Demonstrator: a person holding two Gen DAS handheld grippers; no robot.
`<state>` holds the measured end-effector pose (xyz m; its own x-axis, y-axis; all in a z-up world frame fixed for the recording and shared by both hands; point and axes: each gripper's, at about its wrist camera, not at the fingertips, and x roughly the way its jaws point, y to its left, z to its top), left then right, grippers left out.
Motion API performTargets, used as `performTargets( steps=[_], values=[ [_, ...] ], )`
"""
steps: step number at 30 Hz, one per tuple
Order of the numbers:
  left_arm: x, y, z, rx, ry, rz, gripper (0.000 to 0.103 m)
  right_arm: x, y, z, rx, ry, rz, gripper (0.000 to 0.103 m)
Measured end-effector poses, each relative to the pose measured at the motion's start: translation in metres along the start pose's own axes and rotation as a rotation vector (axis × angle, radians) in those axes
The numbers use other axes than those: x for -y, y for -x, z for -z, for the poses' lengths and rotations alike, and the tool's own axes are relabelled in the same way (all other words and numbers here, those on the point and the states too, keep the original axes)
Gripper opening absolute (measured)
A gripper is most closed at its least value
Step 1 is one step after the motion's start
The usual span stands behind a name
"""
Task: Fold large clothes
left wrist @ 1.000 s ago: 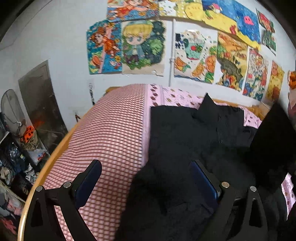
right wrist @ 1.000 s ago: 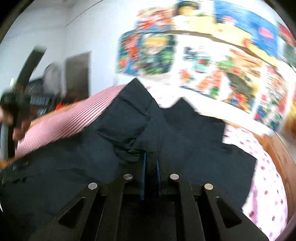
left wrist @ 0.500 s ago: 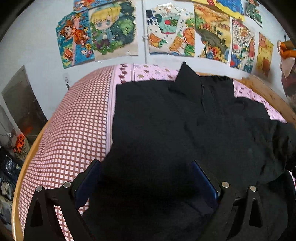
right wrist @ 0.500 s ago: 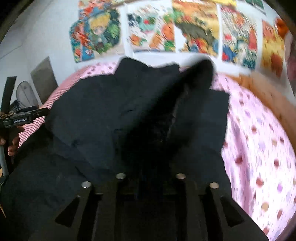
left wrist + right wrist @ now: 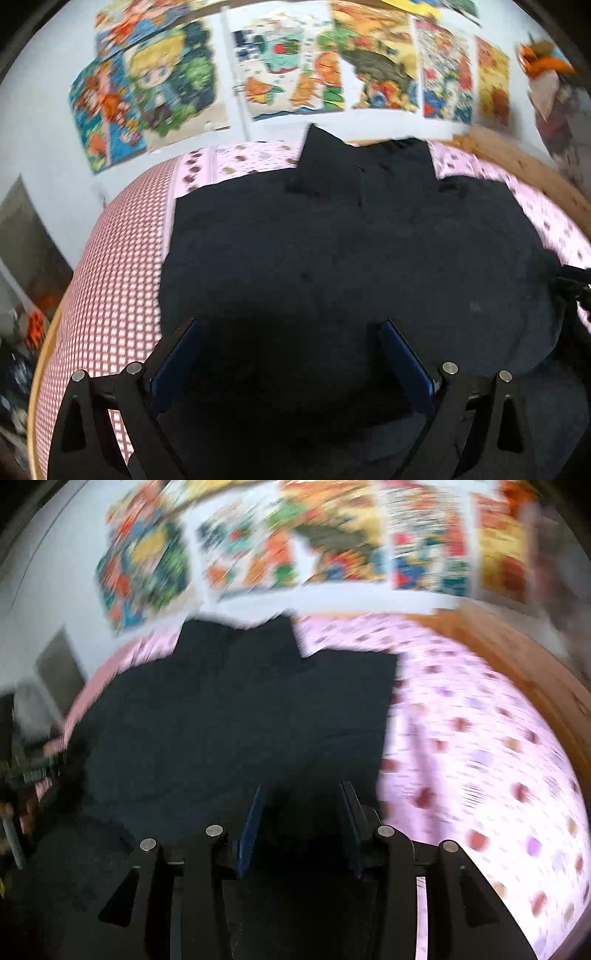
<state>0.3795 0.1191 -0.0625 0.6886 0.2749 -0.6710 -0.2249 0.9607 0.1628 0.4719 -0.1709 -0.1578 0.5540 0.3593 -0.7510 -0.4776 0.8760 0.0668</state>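
We see the black garment [image 5: 351, 251] spread on the bed [image 5: 122, 258], long axis running near to far. Left hand-held gripper [image 5: 288, 354] wide open over its near hem; right hand-held gripper [image 5: 301, 819] opening, cloth seemingly released, though blurred.

- My left gripper [image 5: 290, 363] has black triangular-braced arms, silver round screws and flat dark-blue pads [image 5: 406, 363].
- My right gripper [image 5: 301, 825] looks the same: black frame, four silver screws, blue pads [image 5: 249, 830].
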Motion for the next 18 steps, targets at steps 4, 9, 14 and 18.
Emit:
performTargets(
  steps=[4, 9, 14, 18],
  values=[
    [0.013, -0.014, 0.005, -0.035, -0.056, -0.025, 0.097, -0.022, -0.029, 0.004, -0.076, 0.077, 0.022, 0.041],
    [0.012, -0.026, 0.018, -0.053, -0.045, -0.026, 0.103, -0.030, -0.042, 0.013, -0.080, 0.115, 0.036, 0.054],
    [0.012, -0.033, 0.037, -0.023, -0.022, -0.011, 0.103, -0.033, -0.045, 0.030, -0.041, 0.148, 0.055, 0.069],
    [0.017, -0.038, 0.044, -0.011, -0.034, -0.024, 0.103, -0.031, -0.049, 0.041, -0.022, 0.156, 0.061, 0.085]
  ],
)
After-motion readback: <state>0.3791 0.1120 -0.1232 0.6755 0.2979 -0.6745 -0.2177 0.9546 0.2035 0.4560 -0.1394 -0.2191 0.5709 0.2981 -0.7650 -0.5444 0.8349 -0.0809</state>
